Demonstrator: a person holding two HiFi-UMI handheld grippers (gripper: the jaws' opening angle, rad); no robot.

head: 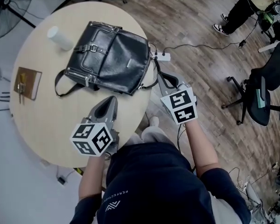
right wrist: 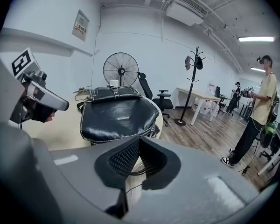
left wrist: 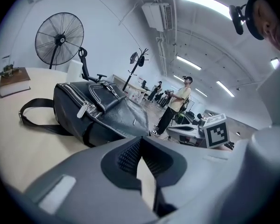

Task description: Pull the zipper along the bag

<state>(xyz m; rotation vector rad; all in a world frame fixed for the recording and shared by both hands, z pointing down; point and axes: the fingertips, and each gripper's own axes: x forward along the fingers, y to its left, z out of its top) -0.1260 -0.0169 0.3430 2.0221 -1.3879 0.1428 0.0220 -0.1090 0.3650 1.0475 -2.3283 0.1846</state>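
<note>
A black leather bag (head: 107, 57) lies on the round wooden table (head: 46, 125), its strap trailing at the left. In the left gripper view the bag (left wrist: 100, 113) shows a silver zipper pull (left wrist: 82, 110) on its near side. My left gripper (head: 112, 99) hovers over the table just short of the bag's near edge; its jaws (left wrist: 141, 139) are shut and hold nothing. My right gripper (head: 160, 74) is off the table's right edge, beside the bag's right corner, also shut and empty (right wrist: 139, 139). The bag (right wrist: 119, 113) lies straight ahead of it.
A white cup (head: 59, 38) and a brown clipboard (head: 27, 82) sit on the table's left part. A fan (head: 9, 6) stands beyond it. A power strip (head: 162, 56) with a cable lies on the wood floor, an office chair (head: 266, 87) stands right, and a person (right wrist: 259, 111) stands nearby.
</note>
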